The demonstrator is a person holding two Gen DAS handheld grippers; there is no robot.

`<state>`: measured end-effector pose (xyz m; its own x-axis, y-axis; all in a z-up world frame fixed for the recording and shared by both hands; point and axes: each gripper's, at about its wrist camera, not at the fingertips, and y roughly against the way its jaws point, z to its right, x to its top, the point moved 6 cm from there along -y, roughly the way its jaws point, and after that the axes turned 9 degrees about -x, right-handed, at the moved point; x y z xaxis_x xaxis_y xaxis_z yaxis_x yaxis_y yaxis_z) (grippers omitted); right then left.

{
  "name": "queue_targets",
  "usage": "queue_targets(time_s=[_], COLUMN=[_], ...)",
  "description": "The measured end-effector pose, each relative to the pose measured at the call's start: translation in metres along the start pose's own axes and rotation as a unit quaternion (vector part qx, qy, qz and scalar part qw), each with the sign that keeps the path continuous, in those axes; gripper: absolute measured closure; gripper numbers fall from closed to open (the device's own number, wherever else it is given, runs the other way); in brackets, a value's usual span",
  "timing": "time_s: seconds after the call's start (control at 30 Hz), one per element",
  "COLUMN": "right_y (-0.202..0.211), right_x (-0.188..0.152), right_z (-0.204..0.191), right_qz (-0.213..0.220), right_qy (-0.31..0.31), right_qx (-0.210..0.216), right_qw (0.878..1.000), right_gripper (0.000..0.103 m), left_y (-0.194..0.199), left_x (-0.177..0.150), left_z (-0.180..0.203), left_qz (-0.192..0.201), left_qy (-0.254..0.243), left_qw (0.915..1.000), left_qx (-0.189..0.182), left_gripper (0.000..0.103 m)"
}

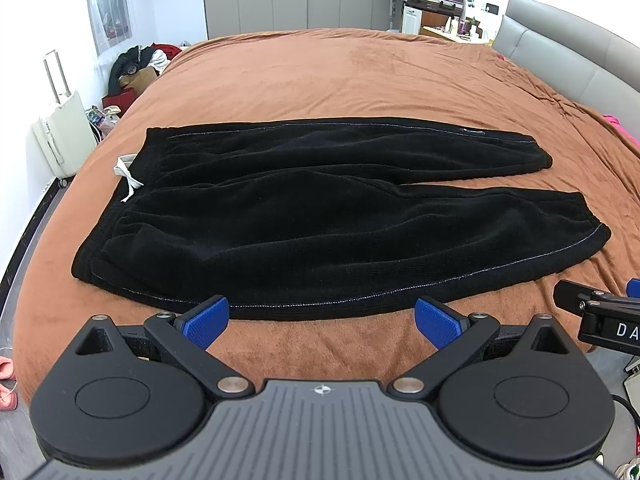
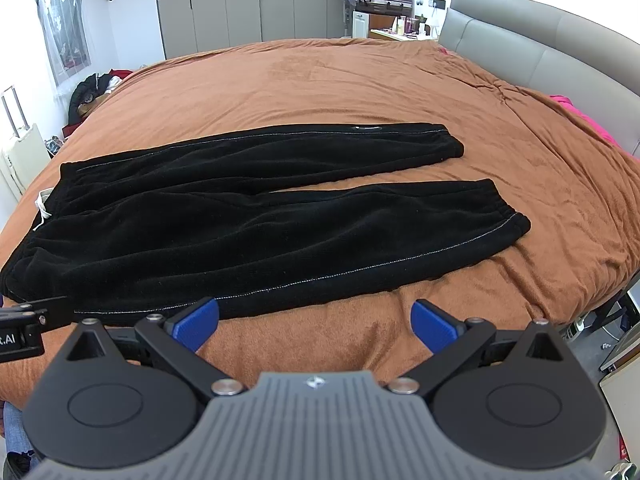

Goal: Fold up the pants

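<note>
The black pants (image 1: pixel 320 216) lie spread flat on the brown blanket (image 1: pixel 340 76) of the bed, just ahead of both claws. The waistband, with its white drawstring (image 1: pixel 127 174), is ahead and to the left of the left claw (image 1: pixel 322 322); the two legs run off to the right, slightly parted, their cuffs ending ahead and to the right of the right claw (image 2: pixel 315 323).

Both claws are released, blue pads spread wide and grasping nothing. The left claw hovers right at the near edge of the pants, its left pad (image 1: pixel 206 322) showing against the near side seam and its right pad over bare blanket. The right claw sits beside it further toward the cuffs, likewise at the near edge, over the strip of blanket in front of the near leg (image 2: pixel 360 232). Each claw shows at the border of the other's view.

No fold has been made, so this looks like the very start: the approach to a first grip. The likely first fold is lengthwise, the near leg laid over the far leg (image 2: pixel 320 148). That calls for both claws to drop to the near seam, the left one toward the waistband and the right one toward the near cuff, pinch the full thickness of the fabric, then lift and carry it away together so the edges meet. The cloth looks thick and fleecy, so a shallow pinch may catch only the top layer.
</note>
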<state>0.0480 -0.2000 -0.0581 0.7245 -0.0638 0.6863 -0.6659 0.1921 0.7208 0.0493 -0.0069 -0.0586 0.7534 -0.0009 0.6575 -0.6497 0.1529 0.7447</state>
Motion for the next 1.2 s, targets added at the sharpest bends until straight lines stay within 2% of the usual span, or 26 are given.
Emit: queue_targets(time_s=[0.97, 1.13, 1.2], right_y=[-0.01, -0.025, -0.036], right_x=[0.002, 0.004, 0.006], right_z=[-0.002, -0.001, 0.001], right_qz=[-0.006, -0.012, -0.013], right_qy=[0.003, 0.003, 0.006], right_qx=[0.001, -0.003, 0.01], right_qw=[1.0, 1.0, 1.0], right_gripper=[0.005, 0.005, 0.005], left_y=[-0.011, -0.025, -0.031], left_x=[0.001, 0.0, 0.0], left_z=[-0.002, -0.015, -0.027], left_qz=[-0.013, -0.023, -0.02], left_qy=[0.005, 0.013, 0.023], left_qw=[0.9999, 0.9997, 0.9995], left_qx=[-0.003, 0.001, 0.004], left_gripper=[0.0, 0.0, 0.0])
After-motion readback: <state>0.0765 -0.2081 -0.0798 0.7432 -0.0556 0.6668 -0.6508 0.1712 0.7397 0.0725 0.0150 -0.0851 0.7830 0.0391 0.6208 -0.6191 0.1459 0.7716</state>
